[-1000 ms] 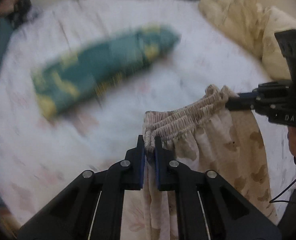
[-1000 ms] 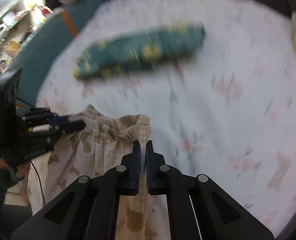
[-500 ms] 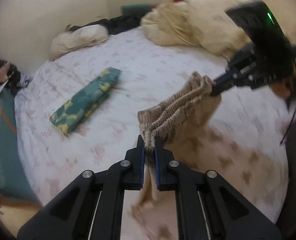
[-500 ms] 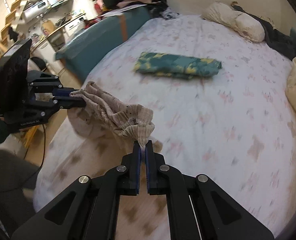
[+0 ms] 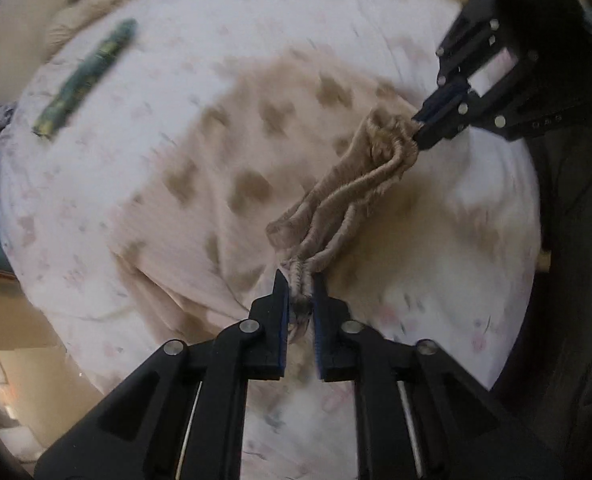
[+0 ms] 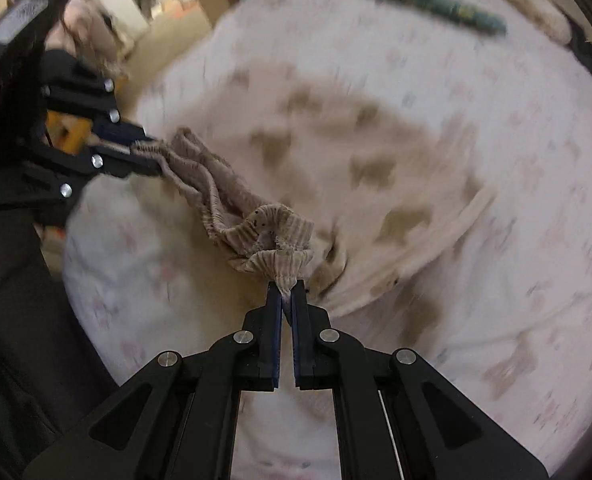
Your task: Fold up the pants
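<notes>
The pants point(image 5: 224, 152) are pale beige with brown blotches and a ribbed elastic waistband point(image 5: 347, 192). Their legs spread out over the bed away from me. My left gripper point(image 5: 300, 280) is shut on one end of the waistband. My right gripper point(image 5: 415, 130) is shut on the other end, at the upper right of the left wrist view. In the right wrist view my right gripper point(image 6: 286, 290) pinches the waistband point(image 6: 220, 196), and my left gripper point(image 6: 142, 148) holds its far end at the left. The pants' legs point(image 6: 355, 168) lie blurred beyond.
The bed point(image 5: 200, 32) has a white sheet with faint pink flowers. A folded green and yellow cloth point(image 5: 84, 76) lies at its far side, also in the right wrist view point(image 6: 431, 2). Cream bedding point(image 5: 92, 12) is piled at the head. The bed's edge and floor point(image 6: 164, 44) are on the left.
Both grippers have swung the pants forward and down, so the legs now spread flat over the bed. The waistband stays stretched between the two grippers.
</notes>
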Motion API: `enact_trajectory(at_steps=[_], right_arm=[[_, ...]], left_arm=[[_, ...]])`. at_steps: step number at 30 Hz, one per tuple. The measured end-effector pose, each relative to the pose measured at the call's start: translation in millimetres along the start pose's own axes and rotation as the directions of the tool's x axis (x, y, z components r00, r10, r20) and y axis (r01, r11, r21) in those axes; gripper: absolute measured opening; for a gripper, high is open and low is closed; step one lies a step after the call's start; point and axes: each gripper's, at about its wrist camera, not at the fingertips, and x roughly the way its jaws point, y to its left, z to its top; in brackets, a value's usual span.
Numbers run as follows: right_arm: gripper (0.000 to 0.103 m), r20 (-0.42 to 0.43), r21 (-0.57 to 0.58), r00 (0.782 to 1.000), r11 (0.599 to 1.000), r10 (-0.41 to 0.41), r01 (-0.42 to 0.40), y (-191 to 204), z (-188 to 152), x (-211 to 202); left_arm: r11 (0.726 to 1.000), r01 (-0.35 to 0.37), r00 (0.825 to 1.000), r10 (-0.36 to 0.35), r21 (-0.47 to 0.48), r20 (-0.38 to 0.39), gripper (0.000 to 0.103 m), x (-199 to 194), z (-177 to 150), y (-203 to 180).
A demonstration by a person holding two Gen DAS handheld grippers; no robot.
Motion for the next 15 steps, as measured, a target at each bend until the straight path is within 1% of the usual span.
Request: enact_trajectory(at_steps=[1,2,3,4,5,6,8,9,10,11,12,13,14,15], right_arm=[[0.01,-0.062,0.003,0.998,1.0,0.006,-0.006,3,-6,13],[0.012,-0.123,0.001,0.992,1.0,0.015,-0.015,6,-12,22],[0.016,-0.162,-0.012,0.987,1.0,0.013,-0.015,11,-16,26],[0.017,-0.173,-0.035,0.985,0.999,0.014,-0.021,16,-18,24],[0.023,-0.171,-0.057,0.985,0.998,0.019,-0.029,19,-19,19],[0.034,-0.158,-0.064,0.987,0.997,0.032,-0.042,21,-21,10],[0.048,-0.089,-0.028,0.994,0.997,0.07,-0.073,17,-21,-10],[0.047,-0.026,0.011,0.996,0.996,0.085,-0.085,10,-18,-22],[0.047,0.023,0.048,0.996,0.995,0.086,-0.087,4,-14,-28],[0.047,0.068,0.098,0.994,0.991,0.083,-0.09,-3,-9,-30],[0.046,0.084,0.137,0.993,0.986,0.081,-0.092,-8,-5,-28],[0.043,0.084,0.213,0.993,0.971,0.088,-0.104,-17,0,-18],[0.033,0.082,0.254,0.991,0.959,0.106,-0.124,-19,3,-8],[0.028,0.075,0.278,0.989,0.949,0.129,-0.145,-19,5,3]], left_arm=[[1.0,-0.017,0.999,0.018,0.017,-0.03,0.014,6,-3,-7],[0.999,-0.028,0.997,0.029,0.023,-0.066,0.024,11,-6,-10],[1.0,-0.007,0.994,0.009,0.019,-0.11,0.037,13,-10,-12],[0.999,0.032,0.992,-0.032,0.002,-0.124,0.039,9,-15,-13],[0.998,0.063,0.992,-0.064,-0.016,-0.109,0.039,1,-17,-11],[0.994,0.098,0.991,-0.101,-0.042,-0.083,0.041,-11,-19,-8],[0.985,0.121,0.992,-0.125,-0.12,-0.031,0.041,-23,-16,4],[0.973,0.125,0.992,-0.124,-0.194,0.017,0.041,-28,-11,15],[0.959,0.108,0.994,-0.101,-0.263,0.043,0.041,-26,-8,23],[0.926,0.099,0.995,-0.08,-0.363,0.066,0.041,-23,-4,33],[0.872,0.108,0.994,-0.078,-0.477,0.083,0.041,-14,-4,40],[0.812,0.109,0.994,-0.081,-0.573,0.075,0.041,0,-5,44],[0.772,0.114,0.993,-0.098,-0.625,0.061,0.039,15,-6,46],[0.759,0.118,0.992,-0.119,-0.64,0.043,0.039,31,-5,43]])
